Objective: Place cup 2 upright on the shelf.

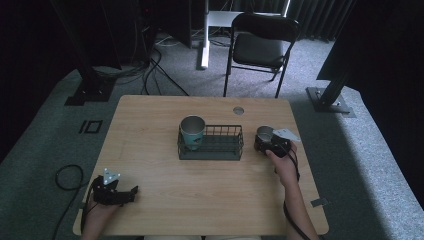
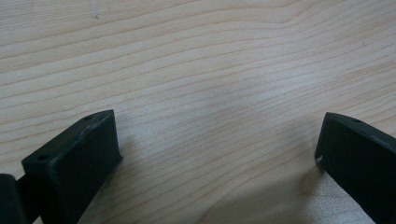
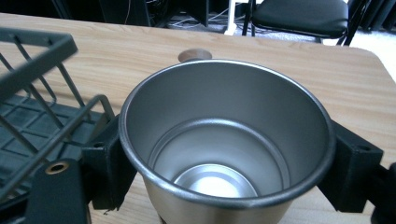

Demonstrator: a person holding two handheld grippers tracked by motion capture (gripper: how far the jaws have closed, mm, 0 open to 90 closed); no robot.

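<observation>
The right gripper [image 3: 224, 172] is gripping the steel cup [image 3: 226, 135], right of the basket [image 1: 210, 142] at the frame's centre. The cup is looking light, stiff, slippery; sides below the rim suit best. The left gripper [image 2: 215, 154] is resting open on the surface [image 2: 196, 70].

1. A light wooden table [image 1: 165, 125] is carrying everything, its grain running across the top.
2. A round cable hole [image 1: 238, 110] is sitting near its far edge.
3. A dark wire basket [image 1: 235, 146] is standing at the table's middle.
4. A steel cup [image 1: 263, 134] is standing upright just right of the basket, its mouth facing up.
5. The left gripper [image 1: 131, 192] is resting near the front left corner, jaws apart over bare wood.
</observation>
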